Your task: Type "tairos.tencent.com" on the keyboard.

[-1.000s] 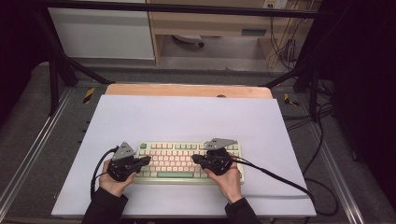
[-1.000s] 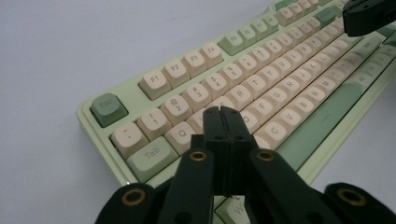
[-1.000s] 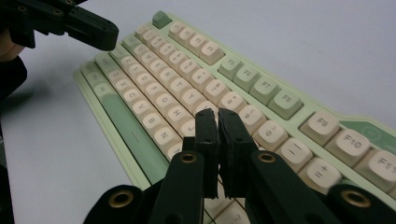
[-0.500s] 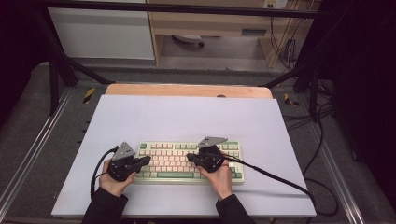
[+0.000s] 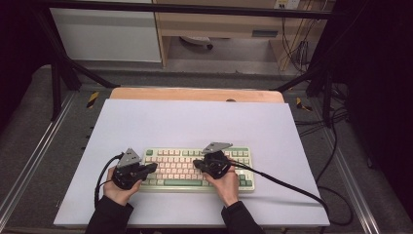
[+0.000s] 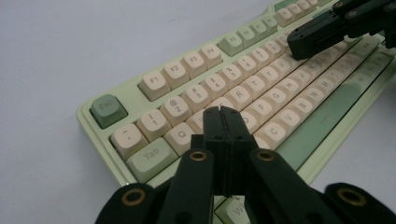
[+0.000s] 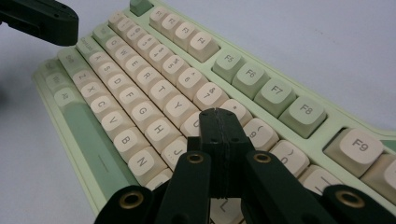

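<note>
Typing with closed tips: your left gripper (image 6: pixel 223 122) and right gripper (image 7: pixel 219 122) both have jaws pressed together, holding nothing. The keyboard (image 5: pixel 197 168) lies right under both, on the white mat (image 5: pixel 195 122). Left tip sits over the W/E keys, right tip near U/I. Come straight down, hit one key centre, avoid clipping neighbours.

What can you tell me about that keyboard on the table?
The keyboard is a compact one with a pale green case, cream letter and number keys, and darker green Esc, function keys and space bar, all looking like plastic. It lies flat on the white table top, near the person's edge, long side toward them. The shut left gripper points at the keys around W and E, the shut right gripper at those near U and I; whether either presses a key is unclear.
</note>
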Tool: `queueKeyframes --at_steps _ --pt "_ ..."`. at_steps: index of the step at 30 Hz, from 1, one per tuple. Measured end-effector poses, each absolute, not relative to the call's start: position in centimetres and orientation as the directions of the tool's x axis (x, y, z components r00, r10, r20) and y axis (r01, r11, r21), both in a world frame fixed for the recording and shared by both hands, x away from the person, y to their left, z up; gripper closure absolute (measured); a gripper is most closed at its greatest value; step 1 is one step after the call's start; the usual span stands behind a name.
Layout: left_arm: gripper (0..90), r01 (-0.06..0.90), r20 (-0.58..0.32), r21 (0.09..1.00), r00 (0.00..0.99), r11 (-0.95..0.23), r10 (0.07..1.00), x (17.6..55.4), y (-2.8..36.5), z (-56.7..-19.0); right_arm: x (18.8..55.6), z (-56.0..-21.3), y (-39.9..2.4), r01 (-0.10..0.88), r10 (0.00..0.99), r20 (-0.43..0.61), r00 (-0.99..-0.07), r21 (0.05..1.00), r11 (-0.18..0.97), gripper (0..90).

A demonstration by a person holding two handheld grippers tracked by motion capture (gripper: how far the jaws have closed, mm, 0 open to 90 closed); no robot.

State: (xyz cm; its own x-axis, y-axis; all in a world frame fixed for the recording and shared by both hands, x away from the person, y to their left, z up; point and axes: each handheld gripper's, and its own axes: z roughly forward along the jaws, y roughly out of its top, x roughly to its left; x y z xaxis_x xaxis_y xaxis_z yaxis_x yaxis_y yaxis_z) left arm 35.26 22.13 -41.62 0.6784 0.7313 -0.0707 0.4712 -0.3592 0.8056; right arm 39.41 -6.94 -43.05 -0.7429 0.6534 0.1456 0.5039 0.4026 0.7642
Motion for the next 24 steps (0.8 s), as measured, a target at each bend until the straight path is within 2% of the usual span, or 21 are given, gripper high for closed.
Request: queueKeyframes --at_steps 10,24 --pt "90.0 0.469 -0.069 0.807 0.678 -0.359 0.732 35.3 22.1 -41.6 39.4 -43.2 -6.9 0.496 0.651 0.135 -0.747 0.766 0.410 90.0" --pt "90.0 0.468 -0.068 0.809 0.677 -0.357 0.733 35.2 22.2 -41.5 38.6 -41.2 -7.9 0.462 0.631 0.124 -0.765 0.789 0.405 90.0"
